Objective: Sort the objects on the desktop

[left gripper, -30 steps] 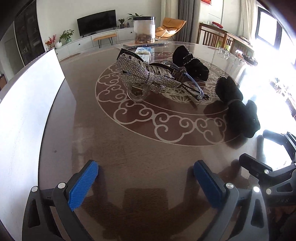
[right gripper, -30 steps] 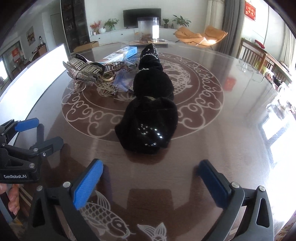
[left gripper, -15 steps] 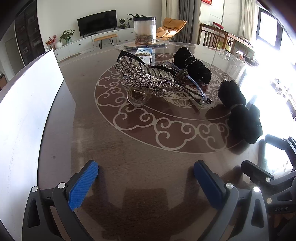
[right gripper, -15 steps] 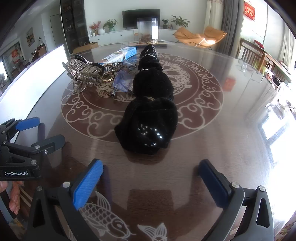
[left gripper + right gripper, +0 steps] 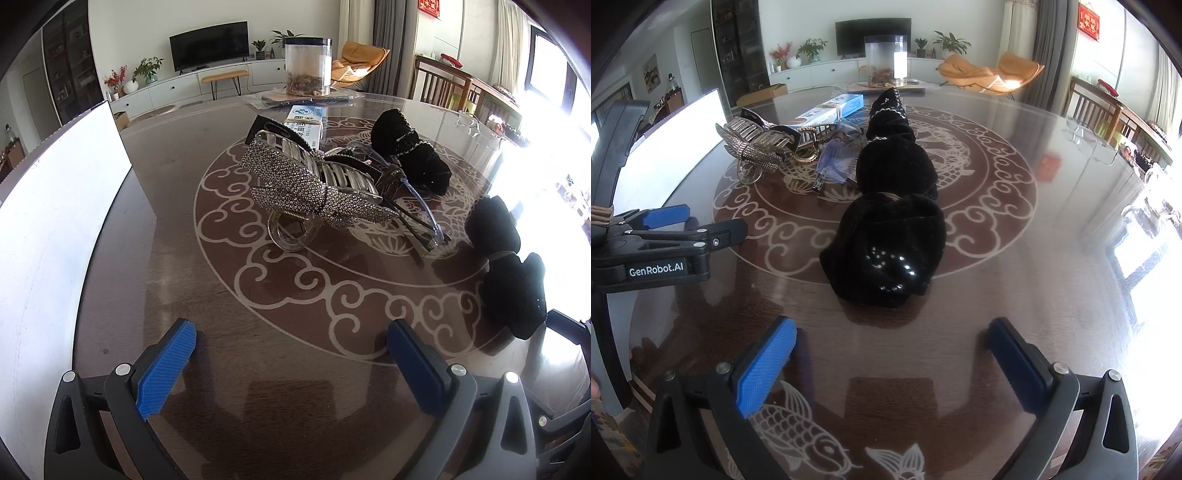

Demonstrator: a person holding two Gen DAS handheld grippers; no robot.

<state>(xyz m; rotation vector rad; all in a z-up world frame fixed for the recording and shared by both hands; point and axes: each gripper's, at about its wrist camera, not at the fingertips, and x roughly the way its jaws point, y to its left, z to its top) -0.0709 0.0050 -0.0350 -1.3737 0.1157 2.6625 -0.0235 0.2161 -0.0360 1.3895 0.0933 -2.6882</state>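
A rhinestone bow hair claw (image 5: 314, 188) lies in the middle of the round table, also in the right wrist view (image 5: 753, 151). Clear-framed glasses (image 5: 413, 206) lie against it. A black velvet bow (image 5: 890, 236) lies right in front of my right gripper (image 5: 890, 354), and shows at the right of the left wrist view (image 5: 509, 273). A second black bow (image 5: 410, 151) lies farther back. A blue and white box (image 5: 306, 122) lies behind the claw. My left gripper (image 5: 291, 350) is open and empty, short of the claw. My right gripper is open and empty.
A white board (image 5: 55, 229) stands along the table's left edge. A clear jar (image 5: 308, 66) stands on flat packets at the far side. The glass-topped table (image 5: 1052, 258) has a scroll pattern. Chairs stand at the far right.
My left gripper has moved forward toward the hair claw, which looks larger now. The right gripper has barely moved.
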